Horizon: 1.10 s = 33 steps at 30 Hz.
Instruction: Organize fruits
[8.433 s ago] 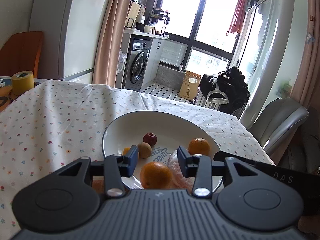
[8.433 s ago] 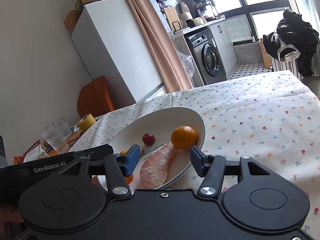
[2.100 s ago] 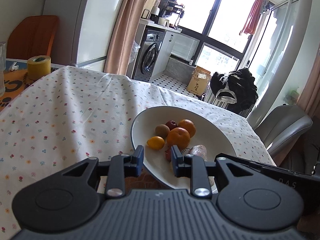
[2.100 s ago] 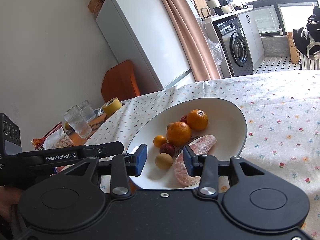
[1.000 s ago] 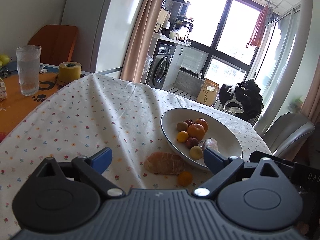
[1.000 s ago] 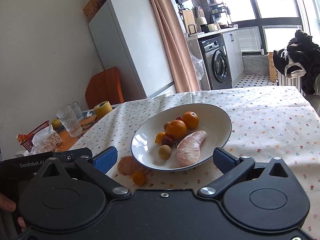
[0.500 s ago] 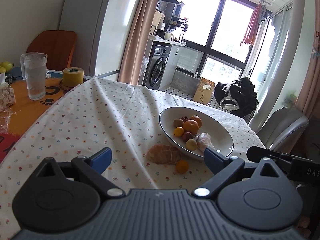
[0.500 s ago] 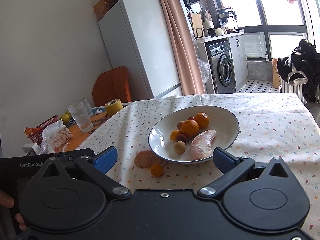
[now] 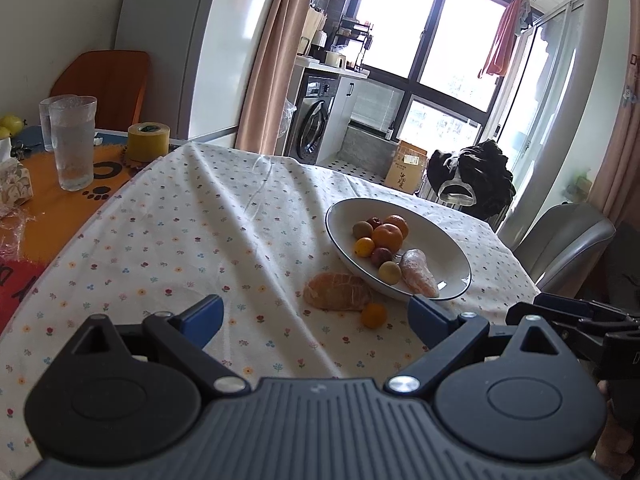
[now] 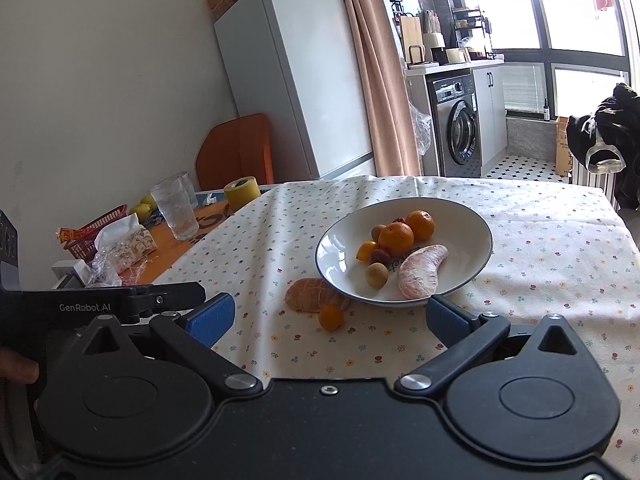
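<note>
Two grippers are held wide open above the flowered tablecloth [image 9: 168, 240], nothing gripped

The left gripper [image 9: 316, 318] and right gripper [image 10: 330, 318] are kept well short of the white plate [image 10: 476, 220]. On the plate are seen two oranges [image 10: 396, 239], a peeled pomelo wedge [image 10: 422, 272] and several small fruits. A peeled citrus piece [image 10: 310, 300] is laid on the cloth against the plate's near rim, with a kumquat [image 10: 331, 317] just beside it
</note>
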### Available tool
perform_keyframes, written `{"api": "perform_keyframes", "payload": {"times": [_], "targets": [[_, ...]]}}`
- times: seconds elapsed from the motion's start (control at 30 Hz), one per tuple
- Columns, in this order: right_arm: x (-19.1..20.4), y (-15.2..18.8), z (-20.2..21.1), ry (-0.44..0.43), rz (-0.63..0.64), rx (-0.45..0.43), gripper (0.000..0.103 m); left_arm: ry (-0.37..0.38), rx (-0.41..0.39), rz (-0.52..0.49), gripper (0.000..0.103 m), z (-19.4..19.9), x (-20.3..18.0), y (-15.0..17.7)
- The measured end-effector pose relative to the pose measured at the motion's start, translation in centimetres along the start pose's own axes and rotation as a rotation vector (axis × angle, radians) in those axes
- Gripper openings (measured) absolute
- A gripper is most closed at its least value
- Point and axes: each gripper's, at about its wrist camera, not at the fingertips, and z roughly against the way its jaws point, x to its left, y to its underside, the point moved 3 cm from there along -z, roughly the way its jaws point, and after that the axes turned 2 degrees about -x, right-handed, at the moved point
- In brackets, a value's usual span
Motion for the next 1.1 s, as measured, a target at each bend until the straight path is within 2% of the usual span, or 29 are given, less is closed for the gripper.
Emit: {"api": "perform_keyframes", "payload": {"times": [0.37, 0.73, 0.93, 1.1], "targets": [[0.8, 1.0, -2.3, -0.024, 0.017, 0.04, 0.103, 0.004, 0.016, -0.024, 0.097, -1.2, 0.3, 0.8], [0.7, 1.8, -6.0, -0.065, 0.019, 0.104, 0.085, -0.039, 0.029, 0.031, 0.097, -2.9, 2.7, 1.3], [0.2, 2.2, -8.0, -0.057, -0.009, 0.13, 0.08, -0.07, 0.017, 0.083, 0.097, -3.6, 4.4, 1.1], [-0.1, 2.5, -9.5, -0.05, -0.018, 0.15, 0.076, -0.073, 0.005, 0.082, 0.097, -4.1, 4.9, 1.1]]}}
